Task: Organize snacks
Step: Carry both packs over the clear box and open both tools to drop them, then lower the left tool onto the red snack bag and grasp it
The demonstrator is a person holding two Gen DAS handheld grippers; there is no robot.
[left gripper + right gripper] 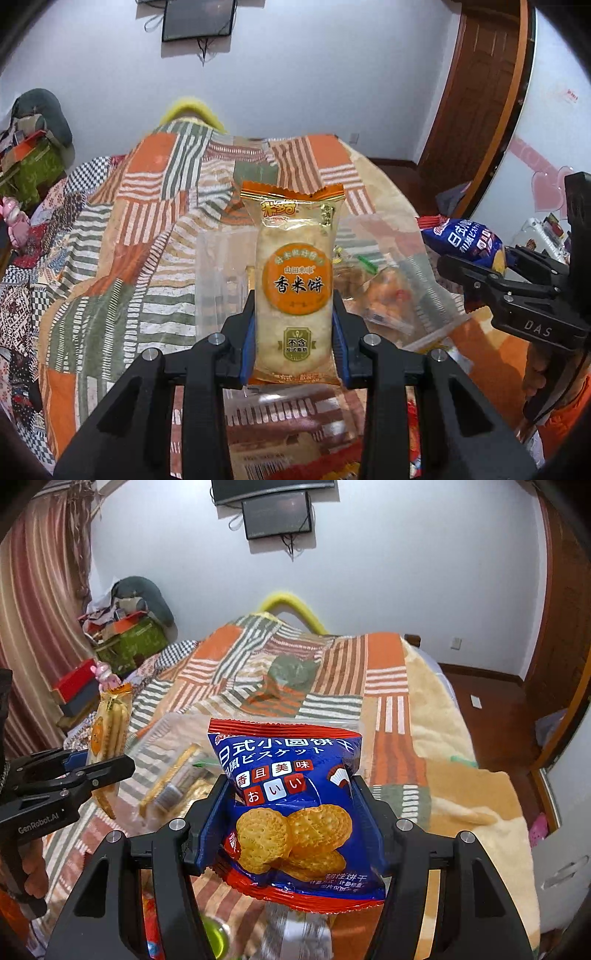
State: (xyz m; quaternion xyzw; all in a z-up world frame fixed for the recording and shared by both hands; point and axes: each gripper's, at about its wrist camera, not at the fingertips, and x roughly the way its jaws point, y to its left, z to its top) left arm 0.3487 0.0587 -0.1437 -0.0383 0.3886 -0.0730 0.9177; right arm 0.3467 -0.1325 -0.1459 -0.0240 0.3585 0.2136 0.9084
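Observation:
My left gripper is shut on an orange rice cracker packet and holds it upright above the bed; the packet also shows in the right wrist view. My right gripper is shut on a blue and red biscuit bag, held up over the bed; the bag also shows at the right of the left wrist view. Clear plastic bags with more snacks lie on the bedspread below both grippers, and show in the right wrist view too.
A striped orange and green patchwork bedspread covers the bed. Boxes and clutter stand at the far left by a curtain. A wooden door is at the right. More packets lie under the left gripper.

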